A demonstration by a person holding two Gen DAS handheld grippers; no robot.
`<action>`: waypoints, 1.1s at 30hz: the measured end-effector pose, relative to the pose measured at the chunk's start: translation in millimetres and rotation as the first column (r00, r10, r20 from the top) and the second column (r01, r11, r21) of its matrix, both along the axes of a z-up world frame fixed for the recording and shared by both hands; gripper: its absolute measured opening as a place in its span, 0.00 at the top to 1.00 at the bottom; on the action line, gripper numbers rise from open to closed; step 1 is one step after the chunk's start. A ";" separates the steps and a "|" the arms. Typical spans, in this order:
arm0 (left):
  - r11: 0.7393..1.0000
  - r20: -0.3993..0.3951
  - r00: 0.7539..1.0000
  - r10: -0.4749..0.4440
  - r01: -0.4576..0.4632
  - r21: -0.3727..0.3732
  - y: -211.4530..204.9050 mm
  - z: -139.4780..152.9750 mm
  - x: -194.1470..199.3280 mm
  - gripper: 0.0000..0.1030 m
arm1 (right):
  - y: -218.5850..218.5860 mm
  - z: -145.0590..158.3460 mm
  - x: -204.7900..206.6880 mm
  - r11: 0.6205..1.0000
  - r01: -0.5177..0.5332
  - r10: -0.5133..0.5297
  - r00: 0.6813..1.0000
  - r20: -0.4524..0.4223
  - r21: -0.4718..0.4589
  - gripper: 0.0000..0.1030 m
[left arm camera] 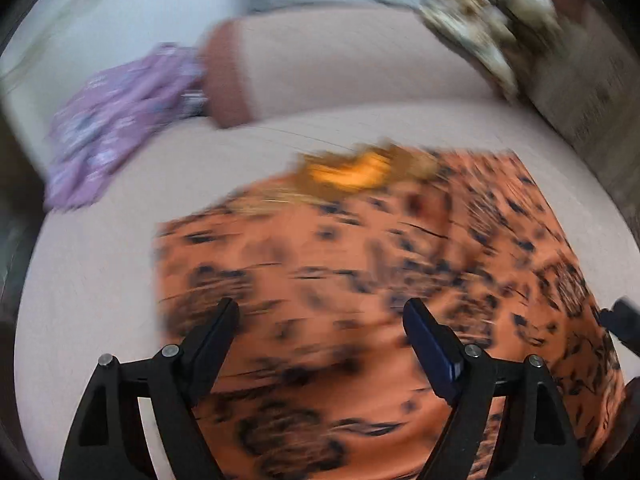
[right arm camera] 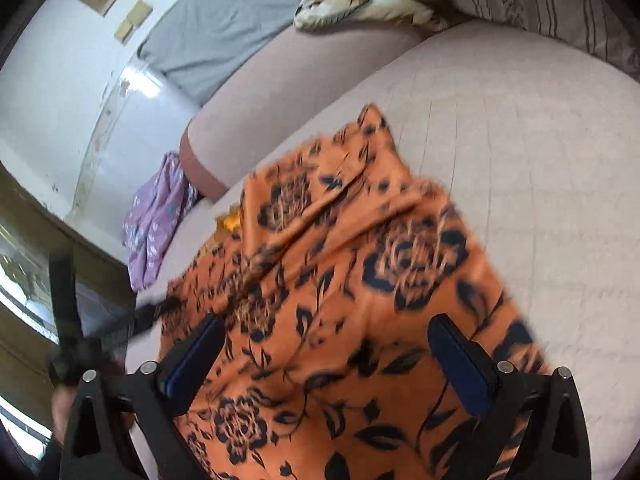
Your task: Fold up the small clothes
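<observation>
Orange garment [right arm camera: 340, 280] flat on sofa seat [right arm camera: 540, 160]; bare cushion right of its edge

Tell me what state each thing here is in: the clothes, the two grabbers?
Orange flowered garment: spread on the couch, partly folded, creased.
Purple garment: crumpled in a heap at the couch's edge.
Left gripper: open, over the orange garment, holding nothing.
Right gripper: open, over the orange garment, holding nothing.

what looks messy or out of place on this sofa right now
The orange black-flowered garment lies unevenly on the pink sofa seat, with one part flopped over near its far end and creases across it. A crumpled purple patterned cloth sits bunched at the seat's edge, unfolded. Both claws, left and right, are open above the garment.
</observation>
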State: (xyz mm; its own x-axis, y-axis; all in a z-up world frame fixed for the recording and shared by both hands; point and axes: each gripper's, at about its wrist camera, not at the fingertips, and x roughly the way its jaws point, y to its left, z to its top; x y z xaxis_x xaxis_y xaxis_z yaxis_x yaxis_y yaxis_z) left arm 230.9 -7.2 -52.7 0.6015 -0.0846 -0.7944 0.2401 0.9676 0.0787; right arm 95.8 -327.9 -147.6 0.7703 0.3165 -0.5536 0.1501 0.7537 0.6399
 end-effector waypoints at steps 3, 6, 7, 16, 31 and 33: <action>0.988 0.035 0.988 0.150 -0.149 -0.039 54.6 1.6 -4.0 0.18 | -3.5 15.1 26.7 0.997 -0.048 0.047 0.999 0.018 0.055 0.01; 0.964 0.001 0.966 0.258 -0.258 -0.065 100.8 -19.5 -4.6 0.18 | -4.6 21.4 73.1 0.983 -0.076 0.076 0.997 0.005 0.168 0.01; 0.958 -0.008 0.961 0.275 -0.275 -0.080 109.2 -24.6 -6.5 0.18 | -5.8 18.8 86.8 0.980 -0.058 0.063 0.998 -0.019 0.190 0.01; 0.932 -0.097 0.943 0.319 -0.331 -0.147 139.2 -61.6 6.0 0.18 | 2.1 -24.7 171.4 0.971 0.120 -0.067 0.967 -0.248 0.208 0.38; 0.949 -0.063 0.951 0.302 -0.306 -0.071 121.8 -65.2 5.6 0.18 | 26.1 -19.1 144.4 0.975 0.051 -0.117 0.945 -0.304 -0.218 0.72; 0.951 -0.062 0.952 0.298 -0.302 -0.067 122.0 -65.8 5.7 0.17 | 19.1 -11.5 129.6 0.979 0.072 -0.117 0.964 -0.237 -0.189 0.56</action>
State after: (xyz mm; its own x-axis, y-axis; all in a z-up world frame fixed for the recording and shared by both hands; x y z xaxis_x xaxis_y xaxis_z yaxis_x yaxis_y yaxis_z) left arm 236.6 114.9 -118.5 0.5675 0.0331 -0.8227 -0.0609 0.9981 -0.0018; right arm 225.4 -308.8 -159.1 0.6251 0.1288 -0.7698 0.3619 0.8260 0.4321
